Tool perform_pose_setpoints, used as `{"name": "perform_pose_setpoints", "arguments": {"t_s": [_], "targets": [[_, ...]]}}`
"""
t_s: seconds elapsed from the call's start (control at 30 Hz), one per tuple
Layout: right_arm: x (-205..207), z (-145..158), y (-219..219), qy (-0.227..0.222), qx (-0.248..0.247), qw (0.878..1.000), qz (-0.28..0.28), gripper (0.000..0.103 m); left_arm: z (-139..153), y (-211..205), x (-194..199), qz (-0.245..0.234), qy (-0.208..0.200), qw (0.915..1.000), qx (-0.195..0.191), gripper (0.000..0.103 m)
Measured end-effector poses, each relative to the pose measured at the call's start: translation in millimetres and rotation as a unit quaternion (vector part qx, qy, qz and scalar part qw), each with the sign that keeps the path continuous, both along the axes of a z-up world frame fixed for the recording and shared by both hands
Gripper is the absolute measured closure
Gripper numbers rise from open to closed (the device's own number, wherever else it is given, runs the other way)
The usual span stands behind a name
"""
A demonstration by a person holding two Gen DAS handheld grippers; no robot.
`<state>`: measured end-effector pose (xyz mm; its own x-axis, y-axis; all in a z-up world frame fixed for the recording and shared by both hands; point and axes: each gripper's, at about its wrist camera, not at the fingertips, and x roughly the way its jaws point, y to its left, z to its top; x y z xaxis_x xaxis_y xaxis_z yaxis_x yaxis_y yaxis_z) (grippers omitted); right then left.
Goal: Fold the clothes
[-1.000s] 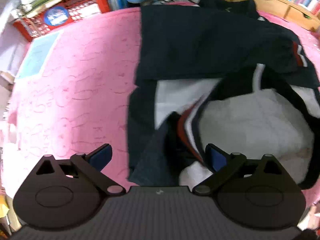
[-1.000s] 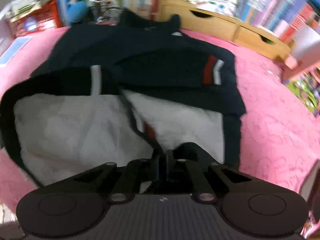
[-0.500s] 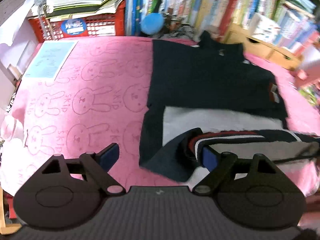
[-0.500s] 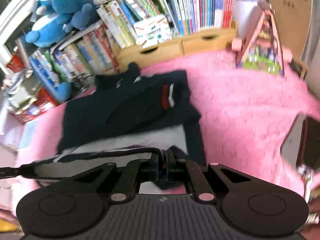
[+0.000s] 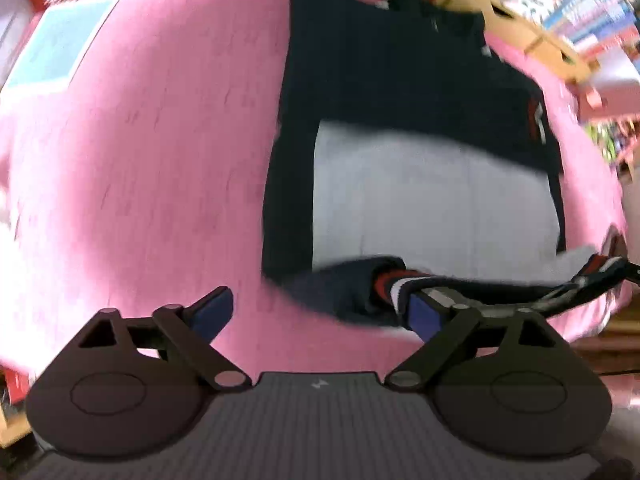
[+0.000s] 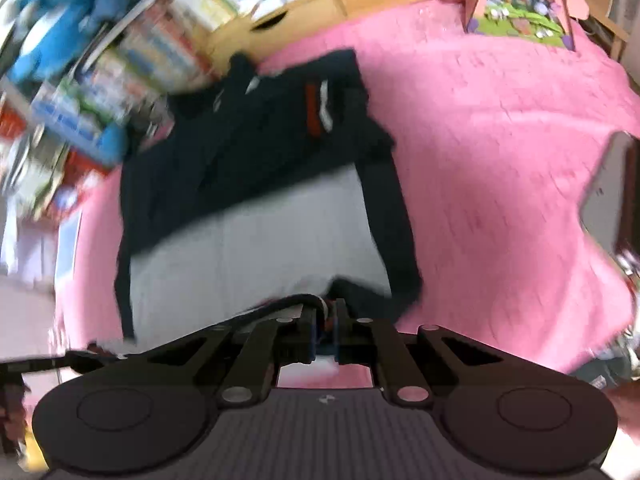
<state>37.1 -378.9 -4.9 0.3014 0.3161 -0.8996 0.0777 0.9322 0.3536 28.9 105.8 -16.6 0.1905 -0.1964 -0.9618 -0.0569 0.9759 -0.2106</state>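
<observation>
A navy jacket (image 5: 384, 76) with a white fleece lining (image 5: 420, 196) lies spread on the pink blanket (image 5: 152, 168). Its striped red-and-white hem (image 5: 404, 286) is lifted and stretched out to the right. My left gripper (image 5: 318, 314) is open; the hem runs just over its right fingertip (image 5: 424, 316), and nothing sits between the fingers. In the right wrist view, my right gripper (image 6: 326, 320) is shut on the hem at the near edge of the jacket (image 6: 260, 132), above the white lining (image 6: 256, 248). Both views are motion-blurred.
A pale blue sheet (image 5: 60, 48) lies at the blanket's far left. Bookshelves and wooden drawers (image 6: 320, 4) line the back, with a blue plush (image 6: 60, 20). A pink toy house (image 6: 520, 4) and a dark flat device (image 6: 612, 200) sit to the right.
Both grippers have swung nearer to the blanket and the views have blurred. The hem stays stretched between them. The right stays shut on it; the left stays open.
</observation>
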Motion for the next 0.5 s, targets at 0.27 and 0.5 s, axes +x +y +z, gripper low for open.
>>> {"name": "perform_pose_setpoints", "arguments": {"t_s": [0.27, 0.5], "targets": [[105, -91, 21, 0.036, -0.023, 0.999, -0.023, 0.088, -68, -25, 101, -0.017, 0.044, 0.9964, 0.070, 0.008], [96, -87, 12, -0.017, -0.027, 0.999, -0.012, 0.039, -53, -21, 66, -0.031, -0.022, 0.9979, 0.053, 0.006]]}}
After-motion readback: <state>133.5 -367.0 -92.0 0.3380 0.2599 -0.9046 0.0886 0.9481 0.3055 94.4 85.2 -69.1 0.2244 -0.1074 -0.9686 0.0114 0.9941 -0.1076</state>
